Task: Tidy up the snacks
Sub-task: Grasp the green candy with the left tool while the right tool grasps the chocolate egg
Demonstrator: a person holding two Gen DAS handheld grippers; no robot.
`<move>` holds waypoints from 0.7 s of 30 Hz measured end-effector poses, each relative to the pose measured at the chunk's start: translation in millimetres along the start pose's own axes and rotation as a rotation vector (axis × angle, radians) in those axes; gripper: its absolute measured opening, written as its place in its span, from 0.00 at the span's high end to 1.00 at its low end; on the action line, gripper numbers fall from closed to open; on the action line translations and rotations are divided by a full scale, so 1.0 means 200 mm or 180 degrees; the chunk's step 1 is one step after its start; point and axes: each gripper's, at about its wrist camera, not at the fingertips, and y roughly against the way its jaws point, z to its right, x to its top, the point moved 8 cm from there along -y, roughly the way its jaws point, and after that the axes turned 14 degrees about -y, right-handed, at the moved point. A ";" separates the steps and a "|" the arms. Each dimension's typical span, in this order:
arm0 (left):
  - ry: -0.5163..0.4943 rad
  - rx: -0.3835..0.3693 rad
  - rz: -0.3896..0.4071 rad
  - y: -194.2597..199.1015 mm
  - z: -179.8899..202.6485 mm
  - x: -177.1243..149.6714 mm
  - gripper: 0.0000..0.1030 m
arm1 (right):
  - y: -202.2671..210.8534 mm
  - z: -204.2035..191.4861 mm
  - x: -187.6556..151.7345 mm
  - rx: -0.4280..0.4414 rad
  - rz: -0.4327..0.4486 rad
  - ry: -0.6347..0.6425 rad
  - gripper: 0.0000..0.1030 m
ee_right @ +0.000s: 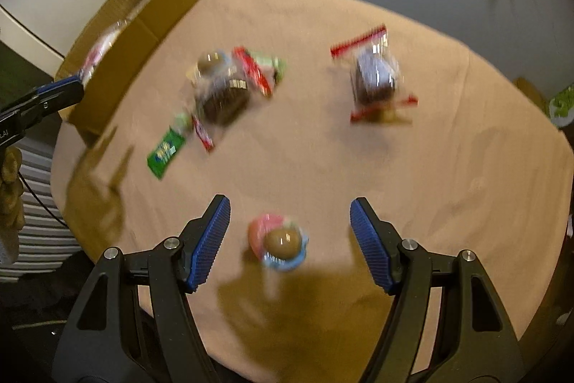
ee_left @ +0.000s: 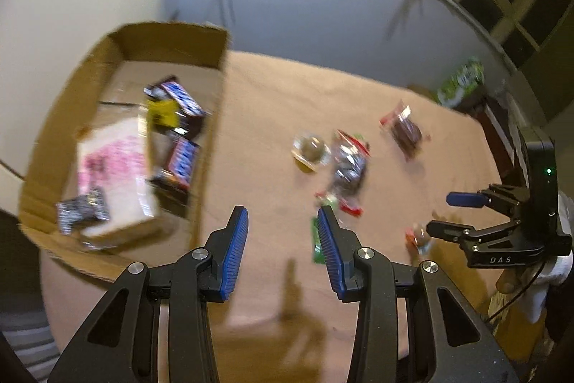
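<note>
cardboard box [ee_left: 172, 42] at table's [ee_right: 448, 174] left edge already holds several bars; approx five snacks left mid-table. left gripper [ee_left: 283, 221] and right gripper [ee_right: 290, 214] both open, empty; round choc snack [ee_right: 281, 244] below the right one.

Tan-covered round table [ee_right: 412, 189], grey wall [ee_left: 323, 6], striped floor [ee_right: 39, 225].

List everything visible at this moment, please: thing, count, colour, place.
cardboard box: one, brown, table's left edge, holding snack bars and a pink-white pack
green packet: one, near box
clear bags of dark treats: two, red-trimmed, mid-table
round wrapped sweets: two, brown; one by the bags, one between right tool's fingers, untouched
tablecloth: one, tan
left tool: open, empty
right tool: open
</note>
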 end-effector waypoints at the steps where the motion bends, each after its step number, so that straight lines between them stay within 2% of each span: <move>1: -0.0027 -0.0035 -0.0044 -0.03 0.03 -0.01 0.62 | -0.01 0.01 -0.02 -0.0009 -0.0016 -0.0006 0.30; 9: -0.0182 -0.0189 -0.0415 -0.23 0.19 -0.11 0.62 | -0.06 0.06 -0.14 -0.0039 -0.0120 -0.0087 0.30; 15: -0.0204 -0.0162 -0.0513 -0.29 0.20 -0.11 0.63 | -0.09 0.08 -0.18 -0.0068 -0.0152 -0.0131 0.31; 17: -0.0189 -0.0157 -0.0524 -0.29 0.20 -0.13 0.63 | -0.11 0.06 -0.17 -0.0080 -0.0155 -0.0109 0.36; 21: -0.0225 -0.0155 -0.0565 -0.32 0.22 -0.13 0.63 | -0.15 0.01 -0.20 -0.0107 -0.0184 -0.0043 0.38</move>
